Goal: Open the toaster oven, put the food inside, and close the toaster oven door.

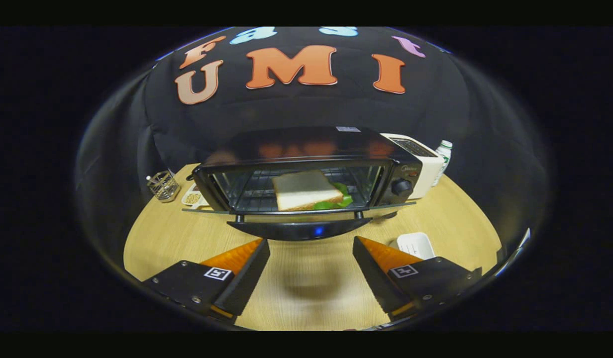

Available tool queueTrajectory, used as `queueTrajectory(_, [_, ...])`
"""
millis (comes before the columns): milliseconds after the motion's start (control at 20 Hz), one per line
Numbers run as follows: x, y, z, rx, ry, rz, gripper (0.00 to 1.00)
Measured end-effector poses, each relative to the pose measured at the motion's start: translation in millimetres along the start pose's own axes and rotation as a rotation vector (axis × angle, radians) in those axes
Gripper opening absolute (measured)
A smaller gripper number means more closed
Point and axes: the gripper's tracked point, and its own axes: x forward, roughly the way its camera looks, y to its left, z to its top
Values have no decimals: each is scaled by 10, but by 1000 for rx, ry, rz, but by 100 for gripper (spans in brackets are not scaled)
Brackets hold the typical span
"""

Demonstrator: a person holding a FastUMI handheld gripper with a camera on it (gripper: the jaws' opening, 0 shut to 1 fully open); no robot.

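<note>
A black toaster oven (306, 149) stands on the wooden table (306, 283) beyond my fingers. Its glass door (299, 211) is folded down flat toward me, with the dark handle (299, 229) at its front edge. Inside, on the wire rack (252, 196), lies a sandwich (306, 190) of white bread with green lettuce sticking out at its right side. My gripper (311, 248) hovers just in front of the door handle, open, with nothing between the fingers. A round knob (401, 186) sits on the oven's right panel.
A white pop-up toaster (418, 161) and a plastic bottle (443, 156) stand right of the oven. A wire holder (163, 185) and a small dish (193, 196) sit at its left. A white tray (416, 244) lies just beyond the right finger.
</note>
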Motion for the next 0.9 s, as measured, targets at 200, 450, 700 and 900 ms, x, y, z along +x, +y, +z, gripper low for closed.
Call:
queueTrajectory(200, [191, -34, 255, -17, -39, -17, 100])
queueTrajectory(450, [137, -90, 390, 15, -60, -5, 99])
queueTrajectory(700, [-316, -141, 914, 102, -135, 29, 99])
queueTrajectory(900, [-721, -156, 1666, 99, -287, 47, 99])
